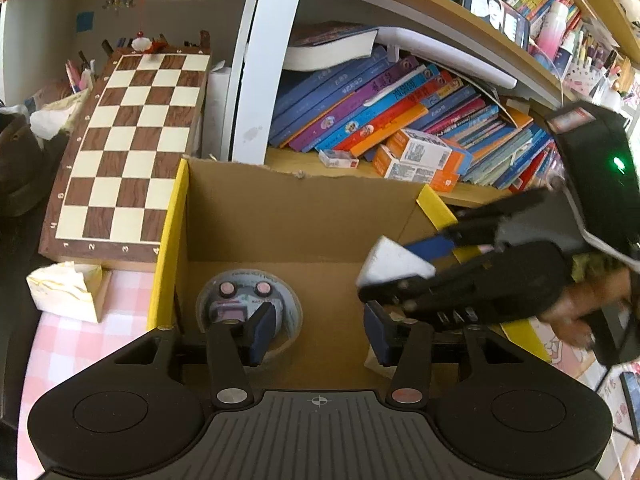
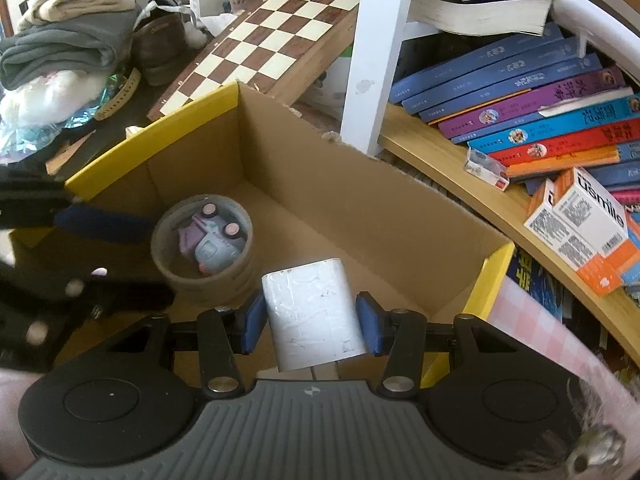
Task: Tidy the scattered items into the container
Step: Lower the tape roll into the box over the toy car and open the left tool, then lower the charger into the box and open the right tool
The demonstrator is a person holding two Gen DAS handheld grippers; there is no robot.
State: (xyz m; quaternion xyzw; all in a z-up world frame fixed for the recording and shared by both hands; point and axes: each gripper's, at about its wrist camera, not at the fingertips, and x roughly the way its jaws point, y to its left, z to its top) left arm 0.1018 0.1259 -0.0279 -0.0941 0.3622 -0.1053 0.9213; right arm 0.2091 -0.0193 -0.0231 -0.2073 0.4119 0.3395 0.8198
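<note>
holding a white block [image 2: 314,312] w/ our right gripper [image 2: 311,322], blue pads [image 2: 253,322] pressed on both its sides, we have it over the near part of the cardboard box [image 2: 360,216], above the floor of the box and not touching it. in the left wrist view the same block [image 1: 390,262] shows at the right side of the box [image 1: 288,216], pinched by the right gripper [image 1: 400,276]. our left gripper [image 1: 320,330] hangs over the near edge of the box w/ its fingers spread apart, nothing between them. just beyond its left pad [image 1: 262,330] sits a round grey tub [image 1: 248,312] on the box floor, near the left wall; inside the tub lies a small purple-grey toy car [image 2: 214,242] w/ pink wheels. the box has yellow rims at its left and right walls. far left of the box a chessboard [image 1: 128,148] leans tilted, and far right a shelf holds a slumped row of books [image 1: 400,108]. under the box we see a pink checked cloth [image 1: 68,344].
</note>
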